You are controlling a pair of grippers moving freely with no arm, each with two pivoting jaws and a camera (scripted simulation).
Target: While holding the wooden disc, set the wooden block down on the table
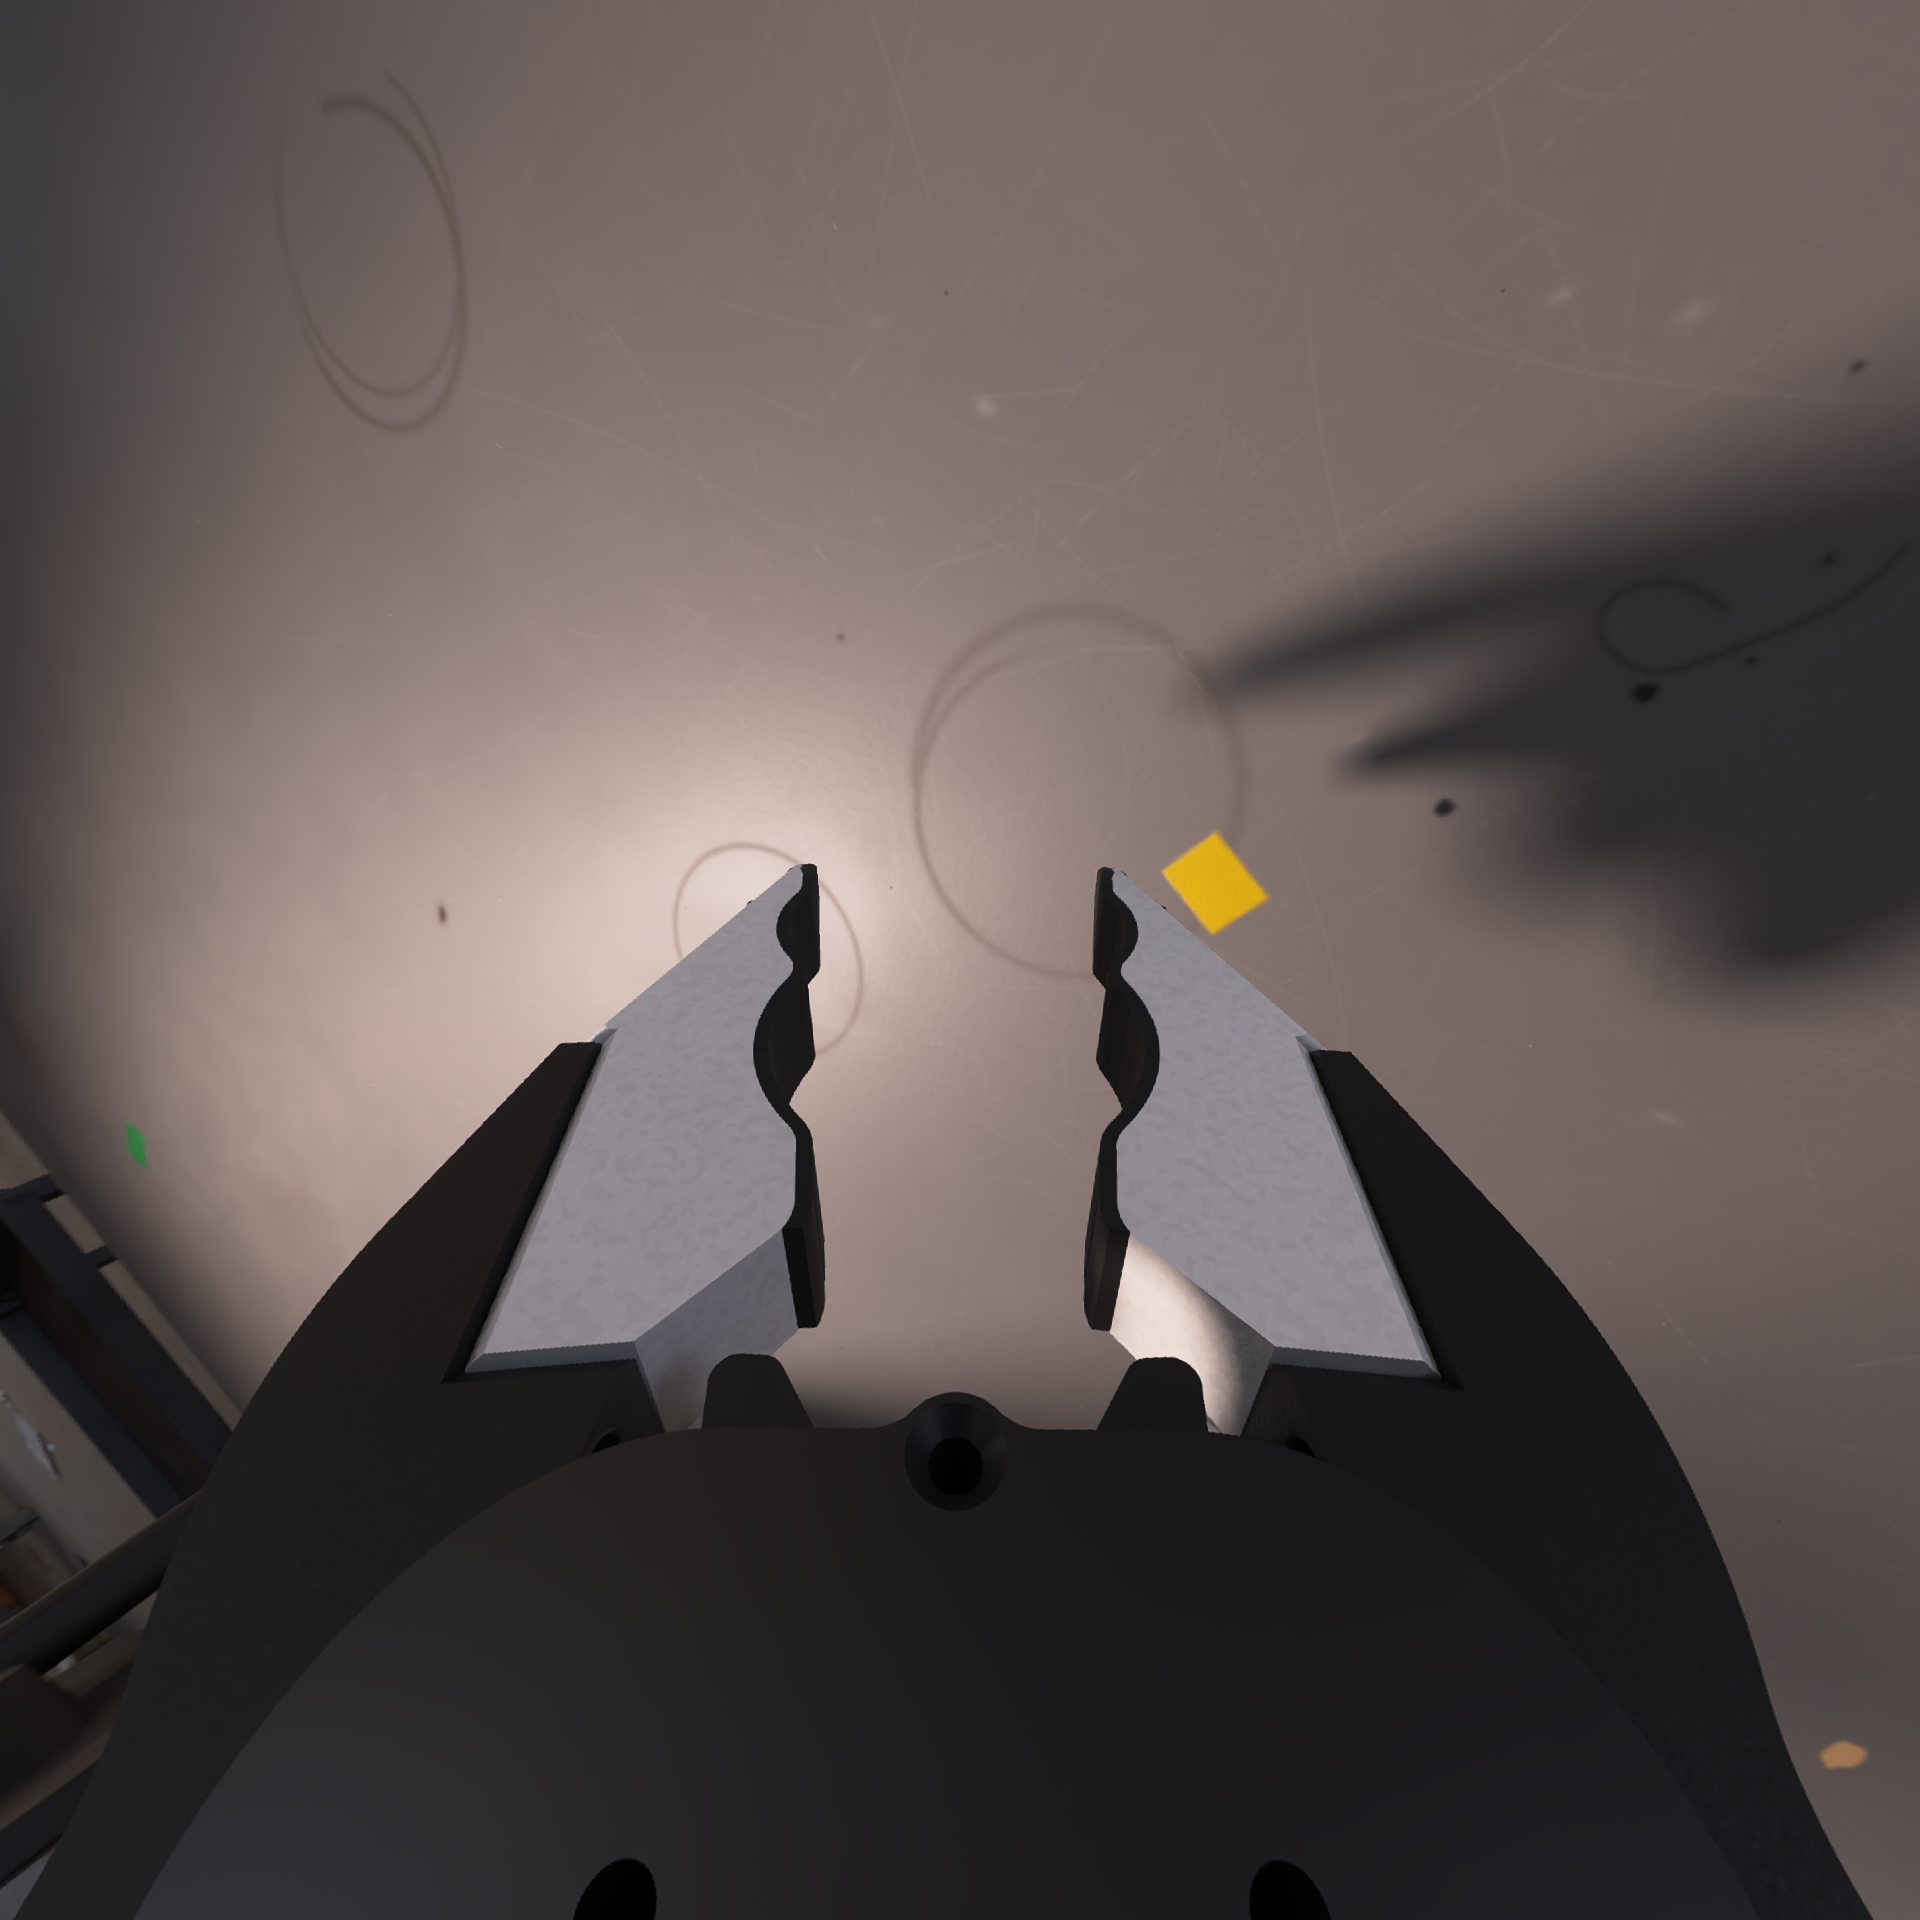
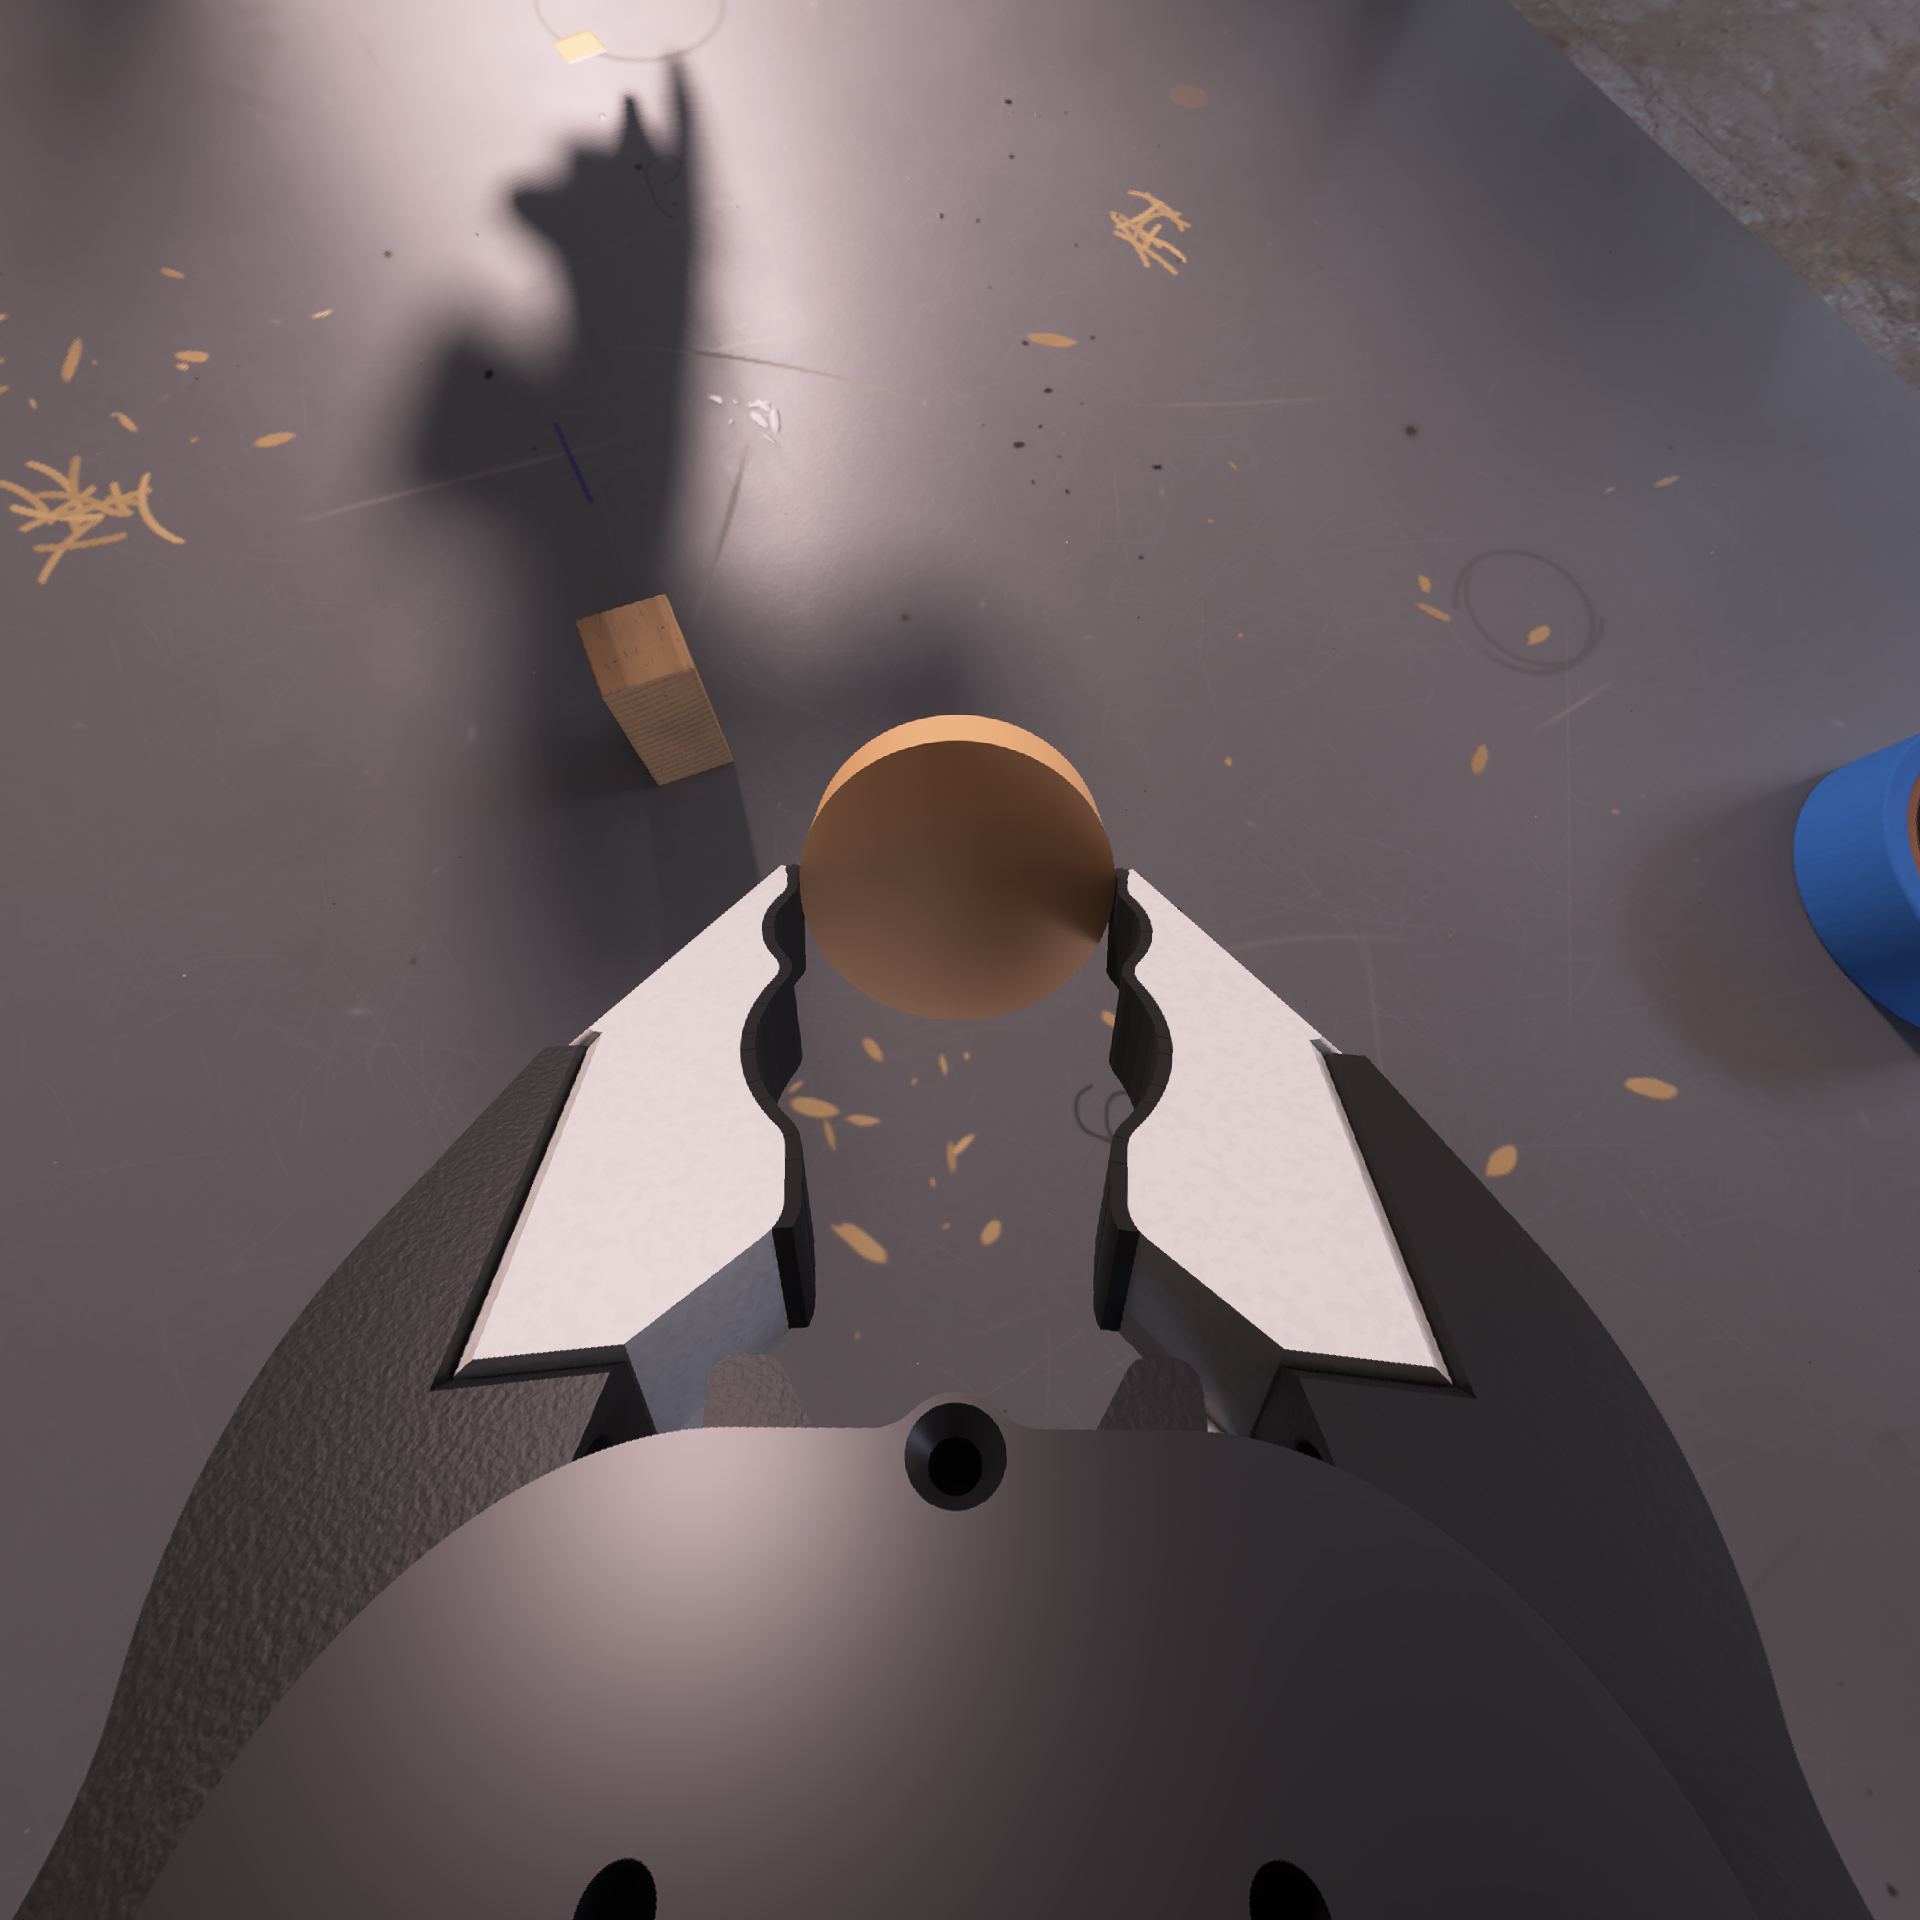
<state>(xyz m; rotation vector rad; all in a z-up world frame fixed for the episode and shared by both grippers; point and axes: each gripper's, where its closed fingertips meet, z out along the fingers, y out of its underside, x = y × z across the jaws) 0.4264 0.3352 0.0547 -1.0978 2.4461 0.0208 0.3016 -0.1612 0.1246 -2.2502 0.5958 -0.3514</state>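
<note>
In the right wrist view my right gripper (image 2: 956,883) is shut on a round brown wooden disc (image 2: 951,868), held by its edges at the fingertips above the grey table (image 2: 1299,436). A light wooden block (image 2: 652,686) lies on the table ahead and to the left of the disc, apart from both grippers. In the left wrist view my left gripper (image 1: 956,883) is open and empty above the table (image 1: 727,468). Neither the block nor the disc shows in that view.
A blue tape roll (image 2: 1865,873) sits at the right edge of the right wrist view. Wood shavings (image 2: 83,509) are scattered on the table. A small yellow square (image 1: 1214,881) lies beside the left gripper's right fingertip. The table's edge (image 2: 1714,177) runs at the upper right.
</note>
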